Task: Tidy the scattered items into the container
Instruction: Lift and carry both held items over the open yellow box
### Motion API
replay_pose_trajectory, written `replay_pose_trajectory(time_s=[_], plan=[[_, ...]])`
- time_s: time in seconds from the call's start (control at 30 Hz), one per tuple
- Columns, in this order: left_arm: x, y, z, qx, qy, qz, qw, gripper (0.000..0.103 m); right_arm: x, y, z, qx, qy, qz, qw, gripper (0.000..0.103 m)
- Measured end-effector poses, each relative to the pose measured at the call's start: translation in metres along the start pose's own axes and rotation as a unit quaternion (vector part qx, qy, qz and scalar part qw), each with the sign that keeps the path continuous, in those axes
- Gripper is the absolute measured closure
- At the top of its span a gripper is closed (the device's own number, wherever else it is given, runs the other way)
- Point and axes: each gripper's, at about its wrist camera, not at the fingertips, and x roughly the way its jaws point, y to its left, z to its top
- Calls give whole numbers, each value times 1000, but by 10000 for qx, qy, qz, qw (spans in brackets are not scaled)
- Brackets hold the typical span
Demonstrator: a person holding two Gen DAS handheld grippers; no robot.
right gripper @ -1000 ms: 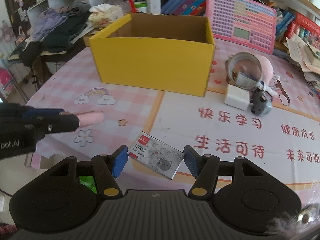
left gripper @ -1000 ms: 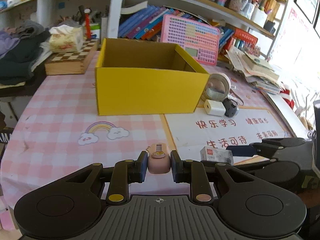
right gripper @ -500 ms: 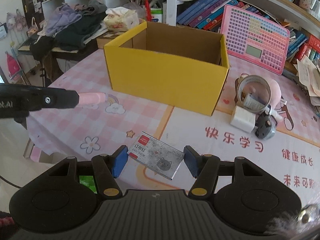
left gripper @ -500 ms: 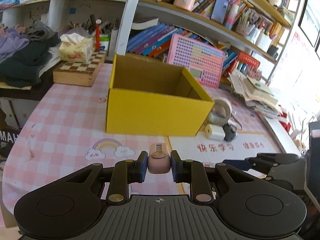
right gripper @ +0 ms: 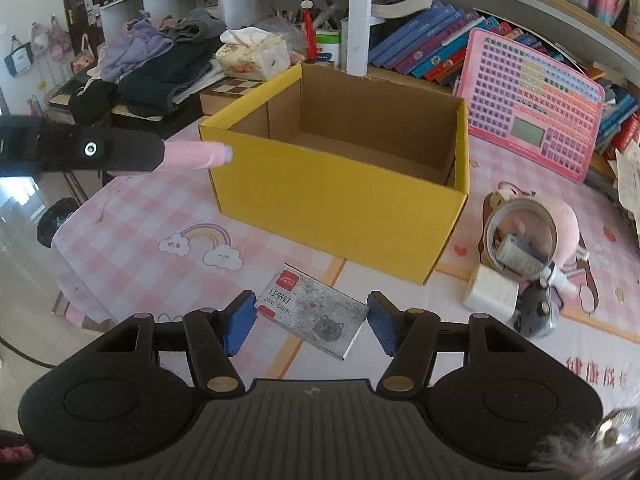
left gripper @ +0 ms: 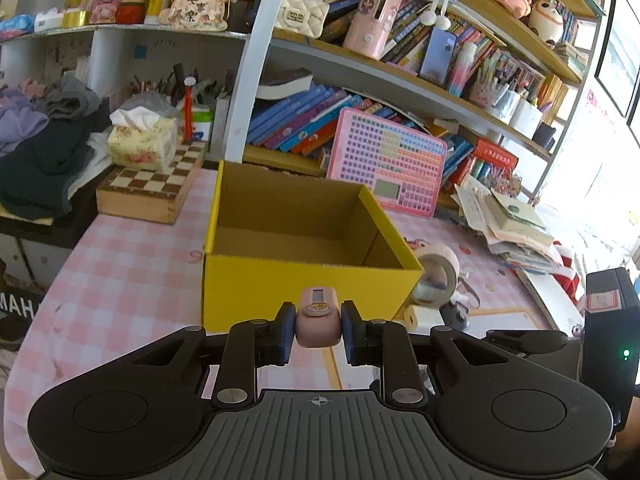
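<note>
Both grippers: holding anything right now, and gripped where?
Left gripper: small pink device, clamped by its two sides. Right gripper: staple box, pinched across its two short ends.

Bright daylight, window glare at right; sharp centre, fisheye-bent edges

The yellow box (right gripper: 340,196) stands open and upright on the counter, brown inside with nothing in it. A small pink gadget (left gripper: 318,322) is pinched in the air just in front of the box. A flat grey staple box (right gripper: 312,314) with a cat picture is held tilted near the box's front corner. A tape roll (right gripper: 520,236), a white block (right gripper: 490,296) and a small grey thing (right gripper: 536,314) lie beside the box.
</note>
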Motion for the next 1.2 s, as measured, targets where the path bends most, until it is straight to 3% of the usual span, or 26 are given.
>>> replay_pose_trajectory(time_s=[0.57, 0.87, 1.1, 1.2], plan=[[37, -6, 48, 201, -204, -107, 9995, 80, -1, -34, 59, -47, -343, 281, 9990, 44], [82, 0, 74, 376, -82, 17, 9993, 80, 22, -57, 111, -693, -593, 205, 9956, 44], [135, 10, 91, 514, 346, 214, 9978, 80, 81, -68, 144, -1472, -153, 185, 9888, 44], [164, 14, 95, 599, 621, 340, 9957, 80, 111, -69, 152, -1939, 175, 241, 9806, 44]])
